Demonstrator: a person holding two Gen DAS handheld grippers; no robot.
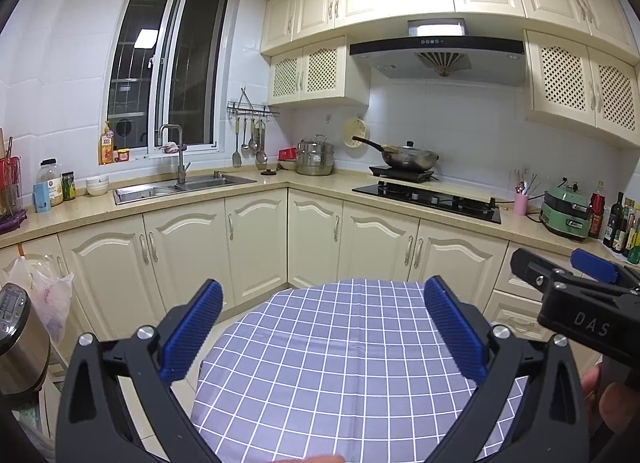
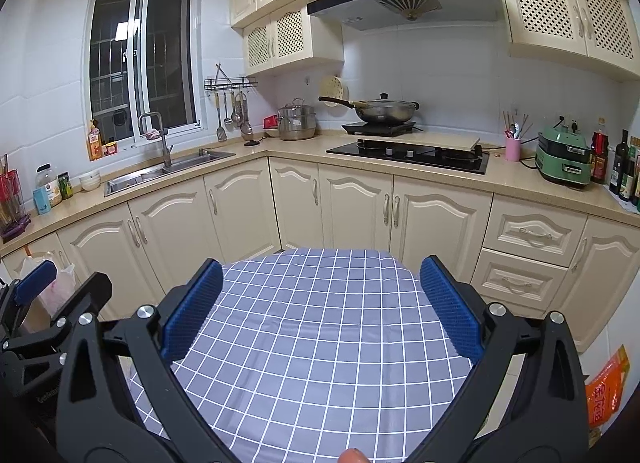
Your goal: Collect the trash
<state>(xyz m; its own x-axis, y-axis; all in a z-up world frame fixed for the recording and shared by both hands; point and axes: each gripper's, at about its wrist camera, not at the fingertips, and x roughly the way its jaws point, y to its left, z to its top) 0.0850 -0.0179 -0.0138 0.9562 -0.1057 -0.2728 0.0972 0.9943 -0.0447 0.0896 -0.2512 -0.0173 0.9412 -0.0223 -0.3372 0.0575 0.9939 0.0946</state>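
Note:
My left gripper (image 1: pixel 324 295) is open and empty, held above a round table with a blue checked cloth (image 1: pixel 340 363). My right gripper (image 2: pixel 322 275) is open and empty above the same cloth (image 2: pixel 316 343). Each gripper shows at the edge of the other's view: the right one (image 1: pixel 560 271) in the left wrist view, the left one (image 2: pixel 64 283) in the right wrist view. No trash shows on the cloth. A thin plastic bag (image 1: pixel 44 291) hangs on a cabinet handle at the left; it also shows in the right wrist view (image 2: pixel 60 287).
An L-shaped counter runs behind with a sink (image 1: pixel 180 187), a hob (image 1: pixel 428 199), a wok (image 1: pixel 408 157) and a green cooker (image 1: pixel 566 215). A steel pot (image 1: pixel 18 343) stands at the left. An orange packet (image 2: pixel 606 391) lies low at the right.

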